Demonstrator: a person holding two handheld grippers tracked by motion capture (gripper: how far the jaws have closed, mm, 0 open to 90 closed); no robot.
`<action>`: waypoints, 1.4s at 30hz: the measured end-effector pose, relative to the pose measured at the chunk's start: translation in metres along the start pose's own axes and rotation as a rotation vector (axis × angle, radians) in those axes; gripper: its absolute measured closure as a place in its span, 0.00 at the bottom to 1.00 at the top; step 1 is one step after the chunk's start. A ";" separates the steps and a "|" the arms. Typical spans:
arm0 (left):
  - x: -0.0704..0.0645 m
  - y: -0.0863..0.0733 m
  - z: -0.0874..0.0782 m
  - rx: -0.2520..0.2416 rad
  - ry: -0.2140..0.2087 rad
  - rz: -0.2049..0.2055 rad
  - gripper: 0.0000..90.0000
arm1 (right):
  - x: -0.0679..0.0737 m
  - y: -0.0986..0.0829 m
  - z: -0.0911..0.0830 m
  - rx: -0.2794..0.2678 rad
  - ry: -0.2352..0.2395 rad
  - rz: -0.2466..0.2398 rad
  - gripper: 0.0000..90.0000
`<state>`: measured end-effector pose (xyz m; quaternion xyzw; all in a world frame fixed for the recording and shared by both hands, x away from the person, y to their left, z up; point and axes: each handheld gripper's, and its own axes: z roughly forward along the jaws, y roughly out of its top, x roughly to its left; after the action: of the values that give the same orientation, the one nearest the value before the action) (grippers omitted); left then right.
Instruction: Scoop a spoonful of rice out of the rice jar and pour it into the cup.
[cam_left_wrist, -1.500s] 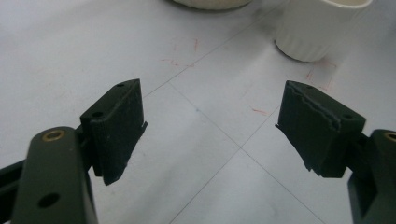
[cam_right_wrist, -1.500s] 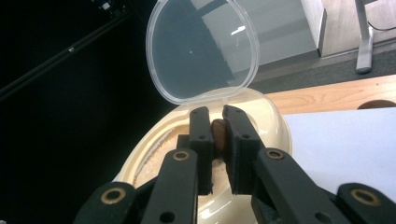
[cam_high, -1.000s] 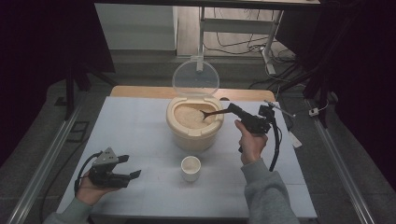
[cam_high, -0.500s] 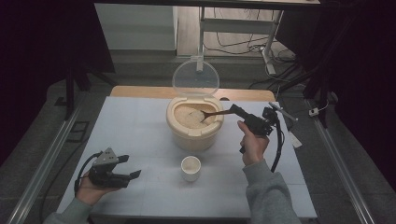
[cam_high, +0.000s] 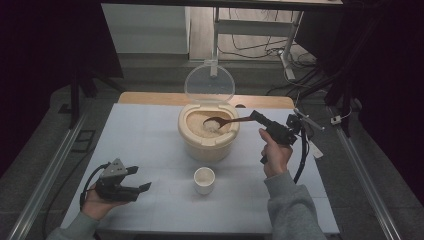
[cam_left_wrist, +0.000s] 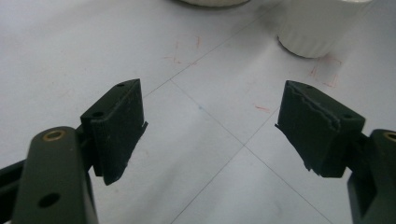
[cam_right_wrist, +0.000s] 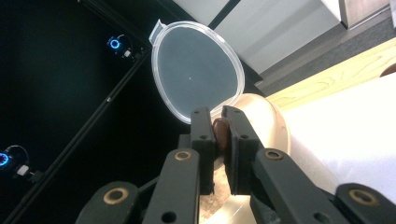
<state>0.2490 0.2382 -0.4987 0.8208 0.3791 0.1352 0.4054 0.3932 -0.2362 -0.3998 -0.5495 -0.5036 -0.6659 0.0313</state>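
the right hand-held gripper was clamped on a wooden spoon reaching left into the open rice container, its bowl apparently holding rice, the cup nearer, while the left hand-held gripper rested apart on the surface.

The high view is dim, its surroundings almost black, only the pale table evenly lit from above with soft shadows; the left gripper view is bright and washed out, slightly soft at the top; the right gripper view is tilted, its clear lid faintly hazy.
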 end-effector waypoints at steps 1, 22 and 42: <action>0.000 0.000 0.000 0.000 0.000 0.000 0.25 | 0.000 0.000 0.000 -0.001 -0.001 0.005 0.92; 0.001 -0.001 0.000 0.003 0.000 -0.003 0.25 | 0.010 0.001 -0.012 0.020 0.050 0.038 0.92; 0.002 -0.001 0.001 0.004 -0.001 -0.005 0.25 | 0.010 -0.003 -0.020 0.037 0.054 0.043 0.92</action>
<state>0.2497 0.2397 -0.5004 0.8206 0.3814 0.1331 0.4043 0.3738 -0.2437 -0.3914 -0.5415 -0.5028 -0.6702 0.0694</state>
